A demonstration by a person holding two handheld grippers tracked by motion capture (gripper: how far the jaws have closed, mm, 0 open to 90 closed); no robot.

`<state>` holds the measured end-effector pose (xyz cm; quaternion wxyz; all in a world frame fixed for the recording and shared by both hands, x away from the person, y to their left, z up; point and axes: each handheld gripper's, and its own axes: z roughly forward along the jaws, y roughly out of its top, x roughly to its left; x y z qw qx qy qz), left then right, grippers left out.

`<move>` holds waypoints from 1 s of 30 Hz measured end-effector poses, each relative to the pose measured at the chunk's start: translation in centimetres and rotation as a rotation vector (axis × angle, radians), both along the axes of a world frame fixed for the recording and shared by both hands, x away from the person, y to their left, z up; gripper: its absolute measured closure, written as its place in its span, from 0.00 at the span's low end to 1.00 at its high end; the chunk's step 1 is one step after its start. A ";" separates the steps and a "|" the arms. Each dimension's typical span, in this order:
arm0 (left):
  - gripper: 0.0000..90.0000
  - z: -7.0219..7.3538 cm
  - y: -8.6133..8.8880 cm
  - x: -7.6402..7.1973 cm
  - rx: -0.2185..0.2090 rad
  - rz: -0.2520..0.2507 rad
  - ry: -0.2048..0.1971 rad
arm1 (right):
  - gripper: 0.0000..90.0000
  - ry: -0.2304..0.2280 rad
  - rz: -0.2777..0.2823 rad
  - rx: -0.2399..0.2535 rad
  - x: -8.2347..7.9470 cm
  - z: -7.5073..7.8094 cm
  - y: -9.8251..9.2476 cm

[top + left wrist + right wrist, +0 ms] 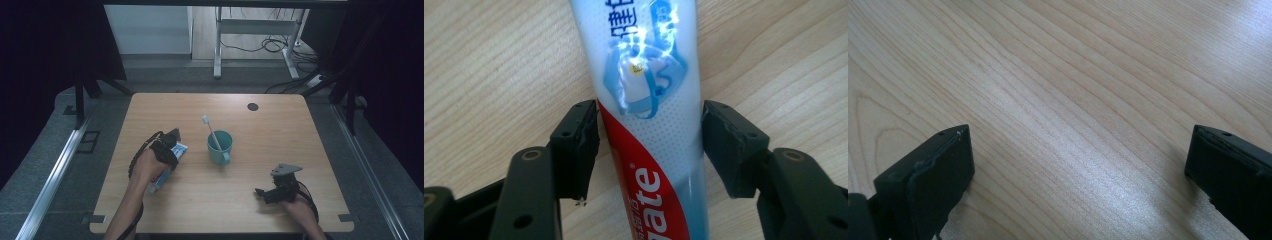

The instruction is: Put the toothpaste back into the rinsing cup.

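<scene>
Here the toothpaste tube (649,125) lies flat at the table's (280,130) near left, bracketed by the left gripper (650,145), jaws touching or nearly touching its sides; they should be closed squarely, gently, before lifting. One table, one cup (220,147), one tube, one toothbrush (212,132) standing in the cup are counted; the right gripper (1078,175) is spread wide over bare wood.

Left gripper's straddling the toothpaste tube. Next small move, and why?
Probably close the left gripper on the toothpaste tube. Its jaws sit on either side of the tube, which lies flat on the table, with slim gaps at both pads, so the grasp looks lined up. The right gripper is open over bare wood.
</scene>
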<state>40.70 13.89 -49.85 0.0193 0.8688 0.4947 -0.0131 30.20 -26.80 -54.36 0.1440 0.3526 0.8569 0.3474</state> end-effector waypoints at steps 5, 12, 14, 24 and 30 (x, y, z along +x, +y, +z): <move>0.51 0.0 -0.4 0.3 0.019 0.021 0.030 | 0.00 0.000 0.000 0.000 0.0 0.0 0.0; 0.61 0.1 -0.2 0.4 -0.001 0.022 0.052 | 0.00 0.000 0.000 0.000 0.0 0.0 0.0; 0.68 0.4 0.0 0.4 -0.012 0.016 0.052 | 0.00 0.000 0.000 0.000 0.0 0.0 0.0; 0.79 0.9 0.7 0.2 -0.060 -0.018 0.053 | 0.00 0.000 0.000 0.000 0.0 0.0 0.0; 0.80 0.9 1.0 0.0 -0.094 -0.031 0.055 | 0.00 0.000 0.000 0.000 0.0 0.0 0.0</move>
